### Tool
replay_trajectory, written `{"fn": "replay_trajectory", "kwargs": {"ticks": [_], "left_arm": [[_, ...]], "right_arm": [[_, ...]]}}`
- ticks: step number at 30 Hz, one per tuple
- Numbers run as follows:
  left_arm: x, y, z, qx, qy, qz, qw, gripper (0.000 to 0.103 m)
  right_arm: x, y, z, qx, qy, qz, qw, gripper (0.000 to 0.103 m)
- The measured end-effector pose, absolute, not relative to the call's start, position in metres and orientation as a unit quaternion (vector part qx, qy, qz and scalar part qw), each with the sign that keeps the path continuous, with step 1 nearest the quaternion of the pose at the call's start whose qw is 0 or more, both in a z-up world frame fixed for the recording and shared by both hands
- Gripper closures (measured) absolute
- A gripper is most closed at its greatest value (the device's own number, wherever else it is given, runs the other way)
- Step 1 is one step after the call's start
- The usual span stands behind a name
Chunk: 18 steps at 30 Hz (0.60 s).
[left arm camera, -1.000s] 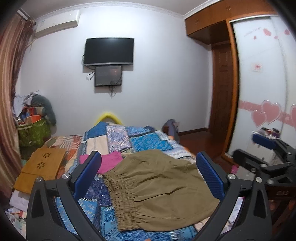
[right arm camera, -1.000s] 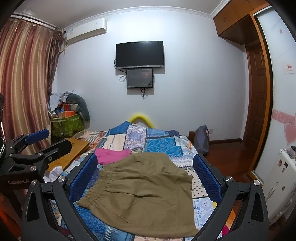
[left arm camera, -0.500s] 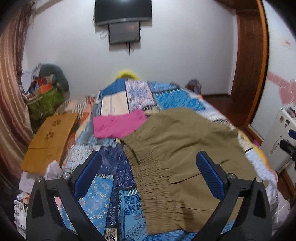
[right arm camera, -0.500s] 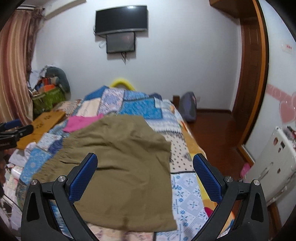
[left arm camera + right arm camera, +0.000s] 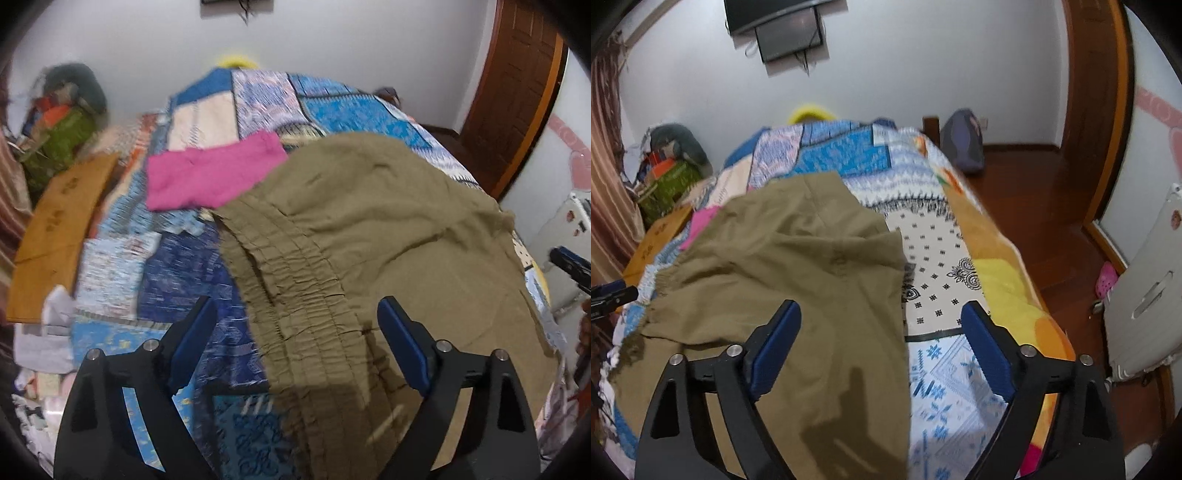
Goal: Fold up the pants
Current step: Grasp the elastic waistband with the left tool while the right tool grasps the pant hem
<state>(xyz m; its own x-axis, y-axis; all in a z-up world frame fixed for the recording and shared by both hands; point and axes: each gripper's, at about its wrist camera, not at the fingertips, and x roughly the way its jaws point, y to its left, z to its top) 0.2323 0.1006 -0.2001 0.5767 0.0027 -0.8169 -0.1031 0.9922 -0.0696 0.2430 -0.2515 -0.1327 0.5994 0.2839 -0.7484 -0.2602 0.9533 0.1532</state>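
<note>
Over the bed (image 5: 1004, 280) I close both jaws slightly, nothing gripped; left gripper (image 5: 295, 347) should pinch the pants (image 5: 388, 236) waistband, right gripper (image 5: 882, 343) the hem edge.

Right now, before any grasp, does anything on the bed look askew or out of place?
The rumpled olive-brown elastic-waist pants lie askew, diagonal across the patchwork quilt rather than squared. A loose magenta cloth sits at their far waistband corner. Nothing looks spilled or damaged.
</note>
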Motion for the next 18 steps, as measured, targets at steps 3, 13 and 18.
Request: {"fn": "replay_trajectory", "kwargs": {"ticks": [3,13,18], "left_arm": [[0.247,0.103,-0.216,-0.07,0.489,0.009,0.869,0.013],[0.274,0.095,-0.236,-0.06,0.502,-0.024,0.862,0.038],[0.277,0.091,-0.232,-0.024,0.495,-0.016,0.868,0.048]], "right_arm": [[0.261,-0.25,-0.147,0.014,0.443,0.167,0.881,0.019],[0.284,-0.229,-0.186,-0.01,0.498,0.218,0.839,0.069],[0.27,-0.234,-0.186,-0.043,0.482,0.214,0.849,0.084]]}}
